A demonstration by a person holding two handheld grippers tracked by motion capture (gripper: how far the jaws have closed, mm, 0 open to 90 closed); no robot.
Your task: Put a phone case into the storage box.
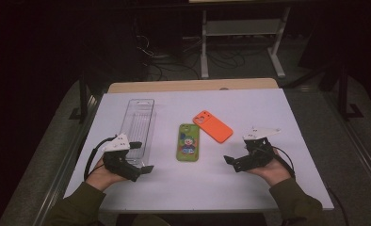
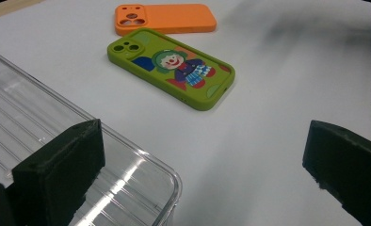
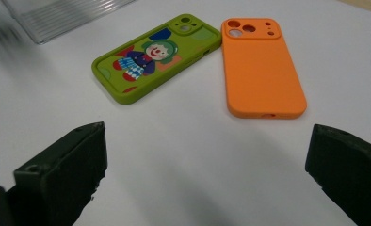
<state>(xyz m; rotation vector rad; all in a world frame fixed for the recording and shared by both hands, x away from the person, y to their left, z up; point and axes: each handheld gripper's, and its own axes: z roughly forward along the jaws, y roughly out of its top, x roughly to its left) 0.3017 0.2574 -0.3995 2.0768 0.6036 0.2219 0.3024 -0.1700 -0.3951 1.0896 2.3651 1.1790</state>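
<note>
Phone cases lie side by side near the middle of the white desk [image 1: 268, 188]. The green case [image 1: 188, 142], printed with a clown figure, lies flat with its long axis running away from the person, camera cutout at the far end. Just to its right, the orange case [image 1: 213, 125] lies flat too, its long axis slanted, with the camera cutout at the far-left end and the other end toward the right claw. The near corners of the two cases close in on each other by their cutouts; in the right claw view they look almost touching. A clear plastic tray [image 1: 137, 129] sits left of the green case, its long axis also running away from the person.

The left claw [image 1: 141, 157] hovers at the tray's near end, jaws spread wide, one jaw over the tray's corner. The right claw [image 1: 237, 157] is held low over bare desk to the right of the cases, jaws likewise wide apart and gripping nothing.
</note>
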